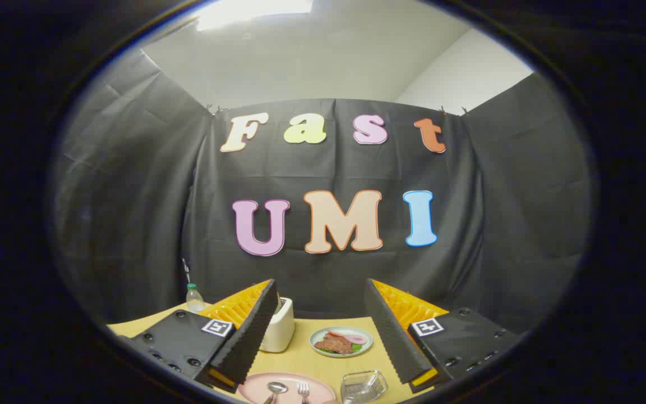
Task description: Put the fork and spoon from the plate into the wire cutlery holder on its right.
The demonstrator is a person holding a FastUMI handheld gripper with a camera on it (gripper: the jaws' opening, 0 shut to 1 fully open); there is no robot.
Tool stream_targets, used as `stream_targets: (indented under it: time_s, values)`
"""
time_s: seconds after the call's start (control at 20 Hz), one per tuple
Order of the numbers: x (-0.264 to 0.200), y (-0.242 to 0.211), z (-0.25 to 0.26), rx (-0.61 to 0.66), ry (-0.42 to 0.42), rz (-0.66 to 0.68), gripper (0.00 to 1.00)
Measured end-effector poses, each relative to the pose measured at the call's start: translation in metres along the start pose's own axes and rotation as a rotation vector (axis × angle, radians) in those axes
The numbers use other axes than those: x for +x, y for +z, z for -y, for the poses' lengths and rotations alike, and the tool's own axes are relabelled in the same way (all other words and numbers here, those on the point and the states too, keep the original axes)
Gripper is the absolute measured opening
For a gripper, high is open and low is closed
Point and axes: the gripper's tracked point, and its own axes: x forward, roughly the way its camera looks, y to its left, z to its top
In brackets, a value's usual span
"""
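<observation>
Pink round plate (286, 387) carries the steel spoon (275, 390) and fork (303, 389); my gripper (322, 331) hangs wide and empty, above, clear wire holder (363, 386) right.

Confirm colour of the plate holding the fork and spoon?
Pink. The plate lies between the open gripper fingers, clearest in the gripper view.

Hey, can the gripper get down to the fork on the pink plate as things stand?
Probably yes. The gripper is open, and the fork lies in the open on the pink plate between its fingers, beside the spoon. Nothing covers it; the wire holder sits apart on the plate's right.
</observation>
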Motion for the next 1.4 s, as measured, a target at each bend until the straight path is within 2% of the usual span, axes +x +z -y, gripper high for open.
stream_targets:
  time_s: [1.15, 1.4]
  values:
    - [0.003, -0.029, -0.012, 0.032, 0.059, -0.056, 0.99]
    - [0.000, -0.061, -0.017, 0.018, 0.103, -0.149, 0.99]
